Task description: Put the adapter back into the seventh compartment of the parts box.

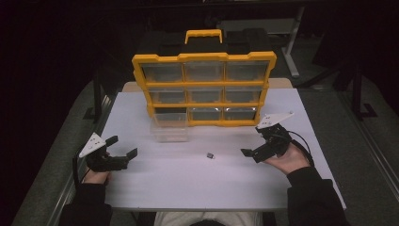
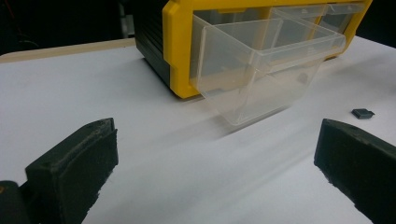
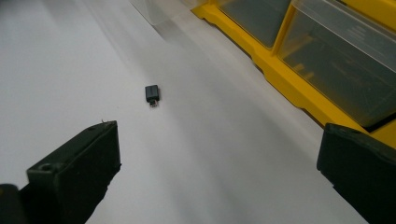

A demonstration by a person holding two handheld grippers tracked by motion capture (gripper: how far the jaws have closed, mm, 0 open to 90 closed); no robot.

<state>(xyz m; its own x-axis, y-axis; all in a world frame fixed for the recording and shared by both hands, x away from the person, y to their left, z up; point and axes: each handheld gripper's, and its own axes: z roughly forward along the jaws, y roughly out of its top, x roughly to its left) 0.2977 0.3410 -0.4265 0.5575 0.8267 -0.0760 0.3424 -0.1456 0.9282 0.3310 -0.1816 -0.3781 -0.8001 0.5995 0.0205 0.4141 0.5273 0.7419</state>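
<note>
While the yellow plastic organizer case with clear drawers (image 1: 204, 89) is standing upright on the white tabletop (image 1: 188, 179), its bottom-left clear plastic drawer (image 1: 170, 126) is sticking out of the case. A small dark adapter plug (image 1: 211, 156) is lying in front of the case. The left claw (image 1: 123, 146) and right claw (image 1: 251, 141) are sitting open and empty, flanking the case.

A yellow-framed organiser (image 1: 203, 89) with clear drawers stands upright on the white table (image 1: 188, 183). Its bottom-left drawer (image 1: 170, 127) is pulled out, tilted down to the tabletop. A small dark adapter (image 1: 211, 156) lies apart, in front.
</note>
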